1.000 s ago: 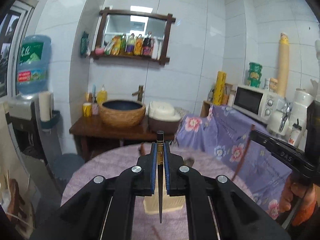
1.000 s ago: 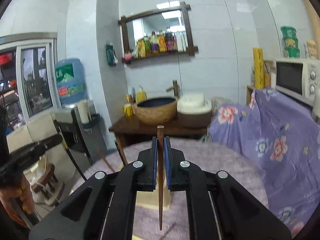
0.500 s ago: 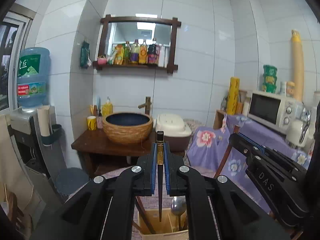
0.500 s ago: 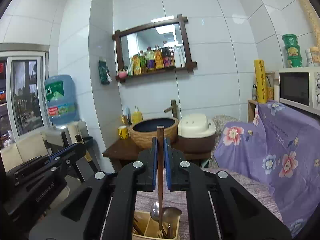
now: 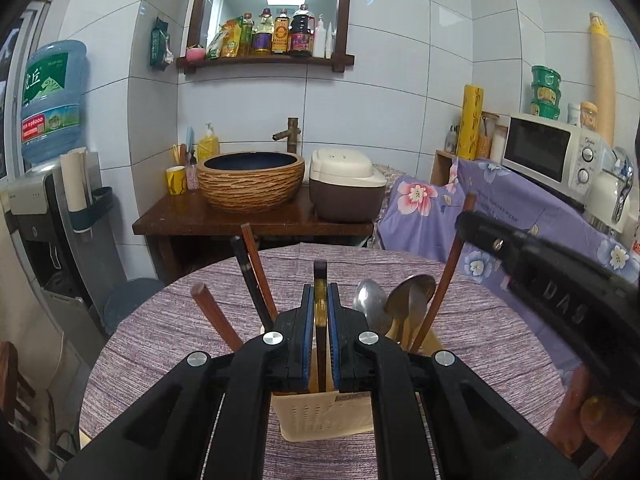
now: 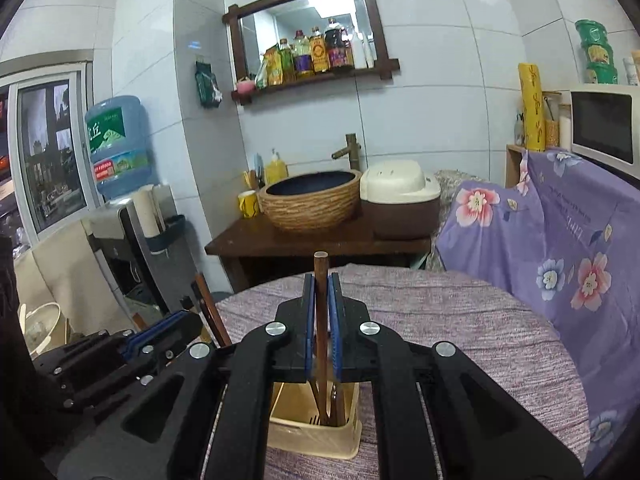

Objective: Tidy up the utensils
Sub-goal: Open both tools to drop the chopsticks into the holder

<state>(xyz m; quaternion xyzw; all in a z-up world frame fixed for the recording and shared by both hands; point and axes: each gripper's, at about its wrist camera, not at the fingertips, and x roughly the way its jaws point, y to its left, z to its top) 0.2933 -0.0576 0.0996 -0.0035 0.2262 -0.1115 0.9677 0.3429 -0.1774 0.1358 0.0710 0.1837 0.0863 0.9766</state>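
Utensils: dark chopstick (image 5: 320, 320) is being pinched upright by left tool (image 5: 320, 332), brown chopstick (image 6: 321, 320) by right tool (image 6: 321, 328); both are hanging over cream holder (image 5: 320, 420) on purple surface (image 5: 160, 340); insertion step appears underway; next, lowering tips into a free compartment, then releasing.

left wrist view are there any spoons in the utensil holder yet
Yes, two metal spoons stand bowl-up in the cream utensil holder, beside several chopsticks.
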